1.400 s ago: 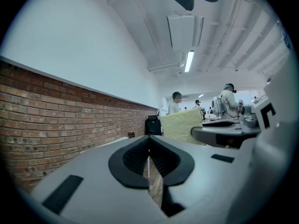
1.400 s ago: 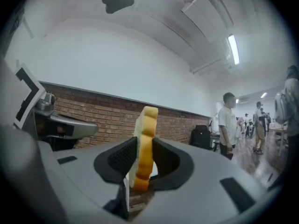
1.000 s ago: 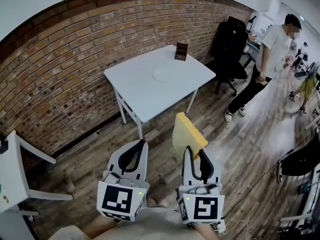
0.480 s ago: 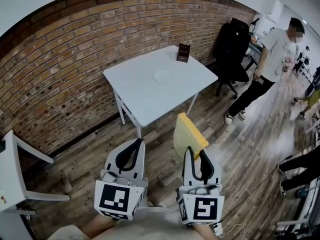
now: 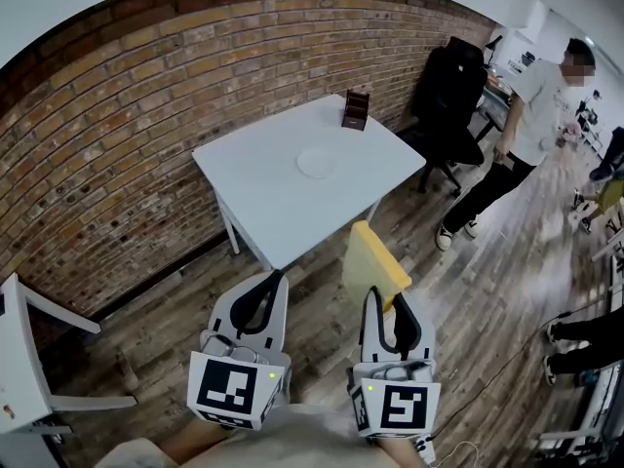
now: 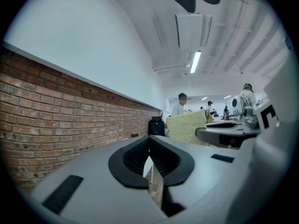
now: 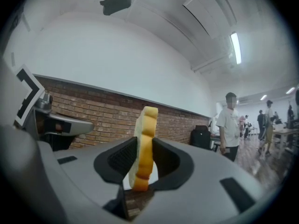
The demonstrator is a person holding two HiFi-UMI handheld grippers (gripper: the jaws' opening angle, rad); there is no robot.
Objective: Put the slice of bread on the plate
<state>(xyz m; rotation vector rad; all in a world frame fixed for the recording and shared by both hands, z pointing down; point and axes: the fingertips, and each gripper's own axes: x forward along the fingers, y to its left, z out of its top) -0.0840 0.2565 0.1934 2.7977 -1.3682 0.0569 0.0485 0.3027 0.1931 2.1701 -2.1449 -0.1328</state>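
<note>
A yellow slice of bread stands on edge in my right gripper, which is shut on it above the wooden floor. In the right gripper view the bread rises between the black pads of the right gripper. My left gripper hangs beside it, shut and holding nothing. Its tips meet in the left gripper view, where the bread shows to the right. A small white plate lies on the white table ahead, well beyond both grippers.
A brown holder stands at the table's far corner. A black office chair and a standing person are to the right. A brick wall runs behind the table. White furniture is at the left.
Both grippers have moved toward the table, the bread still held in the right one. The table looks slightly nearer. The person at the right has shifted a little.
</note>
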